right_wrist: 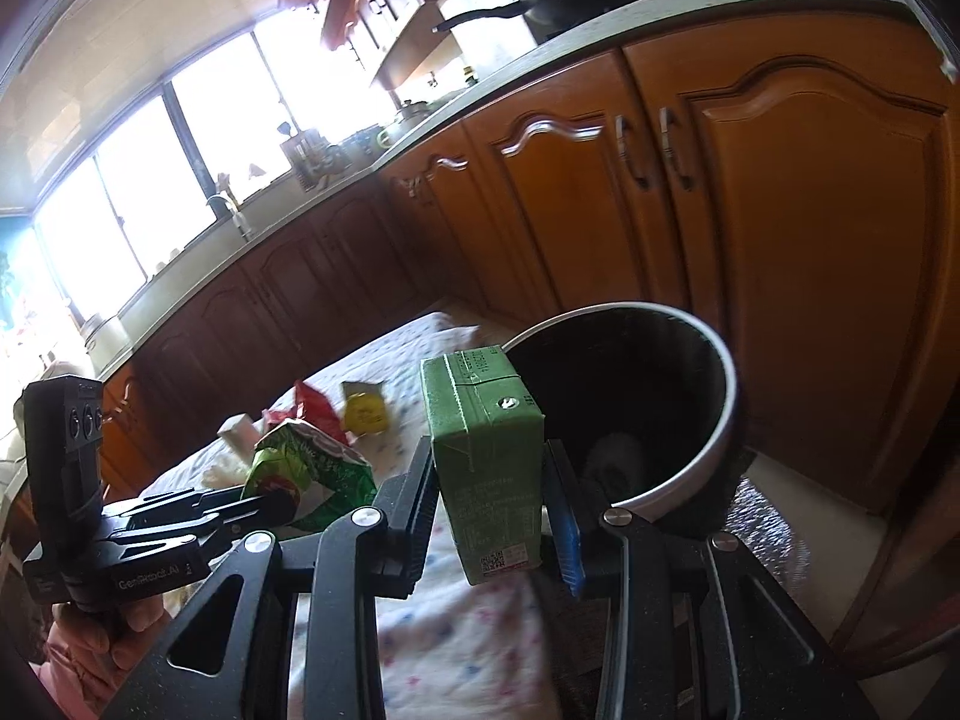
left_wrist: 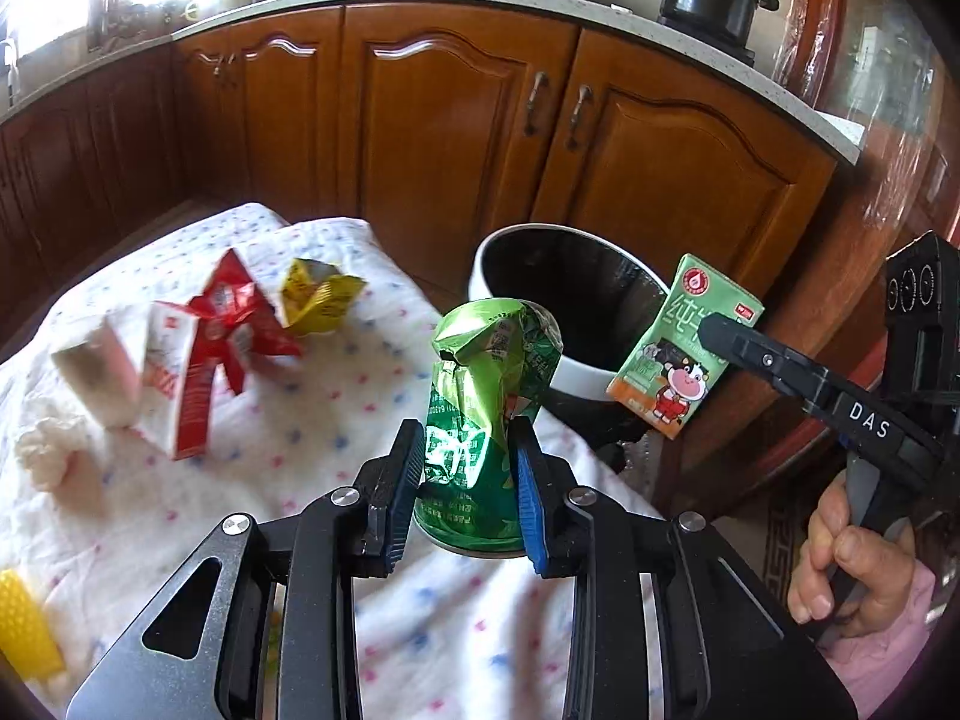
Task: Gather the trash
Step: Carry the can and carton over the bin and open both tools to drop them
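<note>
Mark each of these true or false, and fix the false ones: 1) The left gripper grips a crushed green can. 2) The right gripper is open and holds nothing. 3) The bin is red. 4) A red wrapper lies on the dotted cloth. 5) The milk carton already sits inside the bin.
1) True: the left gripper is shut on the crushed green can.
2) False: the right gripper is shut on the green milk carton.
3) False: the bin has a white outside and dark inside.
4) True: the red wrapper lies on the dotted cloth.
5) False: the carton is held in the air beside the bin's rim.
</note>
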The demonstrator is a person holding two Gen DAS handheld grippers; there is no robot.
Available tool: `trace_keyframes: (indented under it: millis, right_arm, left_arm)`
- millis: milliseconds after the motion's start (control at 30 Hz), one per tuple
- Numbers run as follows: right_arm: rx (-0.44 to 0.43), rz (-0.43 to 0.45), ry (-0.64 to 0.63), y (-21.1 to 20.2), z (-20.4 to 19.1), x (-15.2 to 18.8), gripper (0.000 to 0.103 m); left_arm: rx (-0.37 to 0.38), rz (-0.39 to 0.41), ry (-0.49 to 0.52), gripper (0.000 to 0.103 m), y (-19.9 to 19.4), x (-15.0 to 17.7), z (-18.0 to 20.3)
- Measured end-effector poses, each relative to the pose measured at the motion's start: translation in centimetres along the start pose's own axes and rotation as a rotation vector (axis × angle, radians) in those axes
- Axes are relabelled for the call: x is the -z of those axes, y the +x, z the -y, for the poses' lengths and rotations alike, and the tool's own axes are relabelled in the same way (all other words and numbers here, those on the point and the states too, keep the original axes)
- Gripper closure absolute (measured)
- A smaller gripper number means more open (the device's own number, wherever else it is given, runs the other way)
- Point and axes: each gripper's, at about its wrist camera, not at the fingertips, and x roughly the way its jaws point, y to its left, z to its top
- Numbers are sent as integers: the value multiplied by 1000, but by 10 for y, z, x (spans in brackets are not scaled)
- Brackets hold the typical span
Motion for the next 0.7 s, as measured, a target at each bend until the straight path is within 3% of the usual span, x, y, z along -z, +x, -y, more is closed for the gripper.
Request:
trace_keyframes:
  millis: [300,700]
  right_arm:
    - [55,26,19,3,29,-21,68]
    - [106,-14,8,29,54,-40,68]
  left_arm:
    - [4,-12,22,75,24,-23,24]
    - [-7,-46,64,75,66,-71,54]
